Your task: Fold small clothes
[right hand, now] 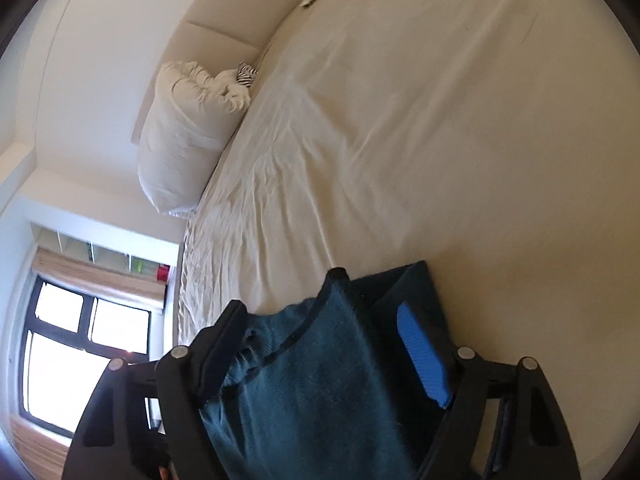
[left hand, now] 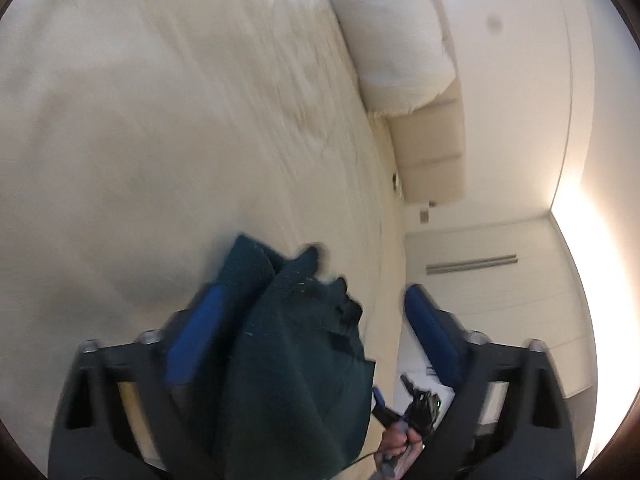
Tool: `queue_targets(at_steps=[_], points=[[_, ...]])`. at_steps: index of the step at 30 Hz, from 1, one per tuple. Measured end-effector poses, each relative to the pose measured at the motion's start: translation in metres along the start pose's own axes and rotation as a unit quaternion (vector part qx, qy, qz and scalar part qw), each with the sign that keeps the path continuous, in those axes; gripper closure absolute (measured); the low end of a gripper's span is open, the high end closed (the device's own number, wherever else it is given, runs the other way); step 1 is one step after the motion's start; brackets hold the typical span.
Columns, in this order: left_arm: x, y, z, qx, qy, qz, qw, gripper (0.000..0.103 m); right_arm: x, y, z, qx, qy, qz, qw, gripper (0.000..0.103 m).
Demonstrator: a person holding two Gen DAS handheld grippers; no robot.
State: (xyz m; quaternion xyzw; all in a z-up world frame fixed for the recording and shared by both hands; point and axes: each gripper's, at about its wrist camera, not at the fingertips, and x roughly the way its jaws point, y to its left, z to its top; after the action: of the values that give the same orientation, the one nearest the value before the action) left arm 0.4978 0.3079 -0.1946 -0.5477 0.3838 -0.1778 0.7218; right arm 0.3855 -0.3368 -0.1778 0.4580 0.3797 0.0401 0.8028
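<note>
Garment: we see a dark teal knitted piece, small and rumpled, lying between the fingers of both claws; in the right wrist view its cloth shows a darker trim line across it and a thick hem near the tips.
Where it is: over the near part of the bed, bunched and partly doubled over; we cannot tell how much of it rests on the sheet.
Left claw: spread wide, its blue pads well apart; the garment lies against the one pad on the picture's left, while the other pad stands clear of it, so nothing is pinched.
Right claw: spread too; the cloth fills the gap, yet the blue pad on the picture's right stands off the fabric and we see no squeeze.
Hand: in the left wrist view we see a person's hand low down beside the garment, gripping the handle of the other tool.
Bed: a cream sheet, creased toward the pillow side, smoother elsewhere.
Pillow: a plump white one propped at the padded headboard.
Striped thing: a small black-and-white object just beside the pillow; too small for us to name.
Window: bright, dark-framed, beyond the bed's edge.
Sharpness: the left wrist view is smeared.
</note>
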Motion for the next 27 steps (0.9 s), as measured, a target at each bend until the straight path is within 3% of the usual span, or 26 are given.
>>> queue_targets(at_steps=[2, 5, 9, 14, 21, 27], points=[[-0.01, -0.003, 0.003, 0.007, 0.001, -0.006, 1.0, 0.008, -0.007, 0.003, -0.003, -0.026, -0.005, -0.014, 1.0, 0.022], [-0.022, -0.013, -0.004, 0.047, 0.01, 0.02, 0.9986, 0.008, -0.023, 0.013, -0.011, -0.064, -0.01, -0.023, 0.998, 0.023], [-0.011, -0.027, -0.04, 0.135, 0.056, 0.078, 0.9862, 0.009, -0.036, 0.033, -0.039, -0.149, 0.007, -0.052, 0.987, 0.028], [0.004, -0.015, -0.066, 0.15, 0.083, 0.102, 0.9798, 0.014, -0.028, 0.043, -0.077, -0.222, 0.047, -0.091, 0.97, 0.039], [-0.018, -0.01, -0.095, 0.189, 0.087, 0.107, 0.9721, 0.034, -0.043, 0.026, -0.09, -0.197, 0.048, -0.081, 0.976, 0.043], [-0.034, -0.016, -0.118, 0.225, 0.085, 0.102, 0.9652, 0.035, -0.051, 0.015, -0.095, -0.186, 0.052, -0.08, 0.978, 0.047]])
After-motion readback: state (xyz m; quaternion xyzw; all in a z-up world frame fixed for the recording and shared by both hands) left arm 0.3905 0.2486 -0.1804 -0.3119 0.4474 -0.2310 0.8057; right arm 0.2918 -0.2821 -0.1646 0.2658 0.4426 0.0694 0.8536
